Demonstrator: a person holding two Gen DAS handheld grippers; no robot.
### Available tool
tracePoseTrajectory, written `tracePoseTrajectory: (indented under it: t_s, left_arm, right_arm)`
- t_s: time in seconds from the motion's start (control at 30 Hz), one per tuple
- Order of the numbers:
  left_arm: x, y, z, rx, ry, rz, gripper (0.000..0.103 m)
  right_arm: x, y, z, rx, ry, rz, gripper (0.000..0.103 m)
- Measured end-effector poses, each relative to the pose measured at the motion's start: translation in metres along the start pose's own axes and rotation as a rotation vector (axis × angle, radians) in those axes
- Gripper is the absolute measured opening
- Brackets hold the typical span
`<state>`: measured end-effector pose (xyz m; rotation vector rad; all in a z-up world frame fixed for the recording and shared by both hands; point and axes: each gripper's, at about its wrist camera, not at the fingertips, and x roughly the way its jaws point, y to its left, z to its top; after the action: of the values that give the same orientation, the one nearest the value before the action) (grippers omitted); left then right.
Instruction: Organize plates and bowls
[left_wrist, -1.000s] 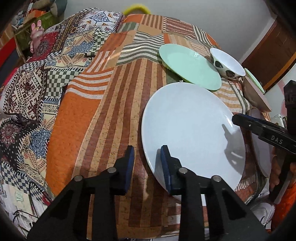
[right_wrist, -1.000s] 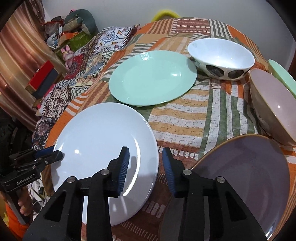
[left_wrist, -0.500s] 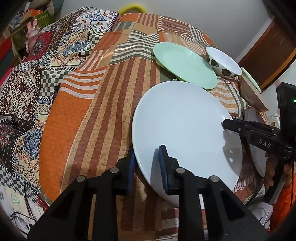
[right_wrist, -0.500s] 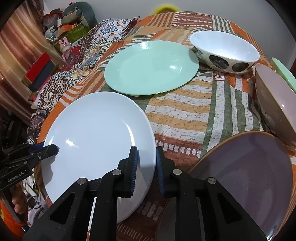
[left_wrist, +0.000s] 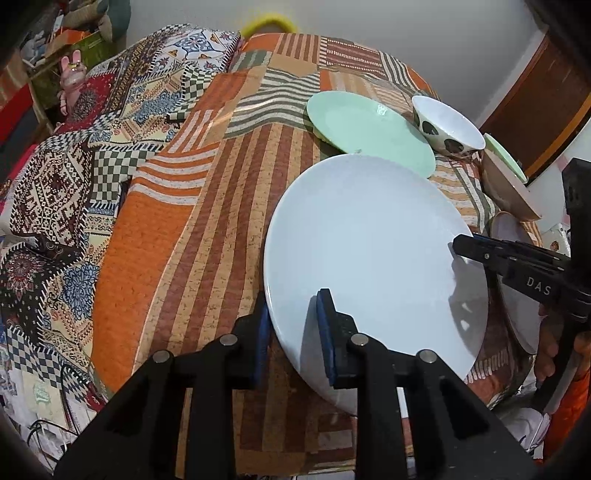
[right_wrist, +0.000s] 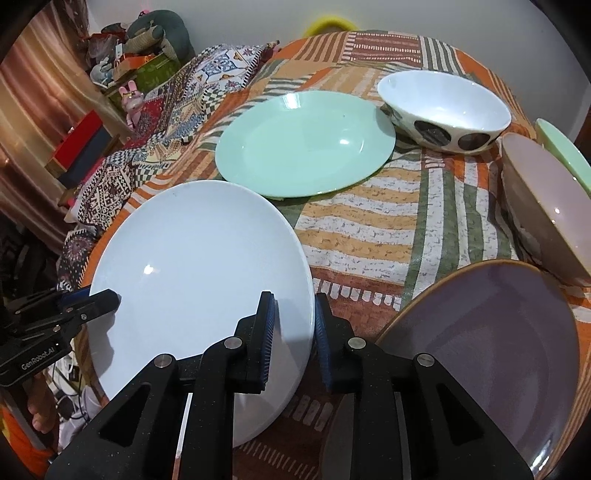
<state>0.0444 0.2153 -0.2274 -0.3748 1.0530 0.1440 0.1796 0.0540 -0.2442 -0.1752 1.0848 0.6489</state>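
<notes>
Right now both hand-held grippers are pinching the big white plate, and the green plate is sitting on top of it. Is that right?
Not quite. The green plate is not on the white plate; it lies on the cloth behind it, as the right wrist view shows. Both hand-held grippers, left and right, do pinch the white plate's rim.
</notes>
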Motion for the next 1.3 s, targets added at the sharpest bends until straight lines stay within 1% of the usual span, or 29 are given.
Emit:
tracePoseTrajectory:
  t_s: [0.13, 0.3, 0.53, 0.77, 1.13, 1.3]
  left_arm:
    - [-0.008, -0.002, 0.002, -0.003, -0.018, 0.001, 0.024]
    - [-0.025, -0.008, 0.005, 0.005, -0.061, 0.009, 0.024]
    - [-0.044, -0.018, 0.008, 0.006, -0.098, 0.000, 0.024]
    - [-0.064, -0.039, 0.010, 0.043, -0.146, 0.001, 0.024]
    - [-0.084, -0.074, 0.012, 0.100, -0.187, -0.013, 0.024]
    - [-0.091, -0.095, 0.010, 0.146, -0.209, -0.016, 0.024]
  right_arm:
    - [-0.011, 0.001, 0.001, 0.000, -0.026, 0.009, 0.021]
    - [-0.026, 0.002, 0.002, -0.004, -0.067, 0.015, 0.021]
    - [-0.048, 0.003, 0.000, 0.001, -0.126, 0.031, 0.021]
    - [-0.070, -0.004, -0.003, 0.015, -0.175, 0.034, 0.021]
    - [-0.102, -0.021, -0.017, 0.043, -0.239, 0.021, 0.021]
    - [-0.116, -0.034, -0.024, 0.066, -0.268, 0.015, 0.021]
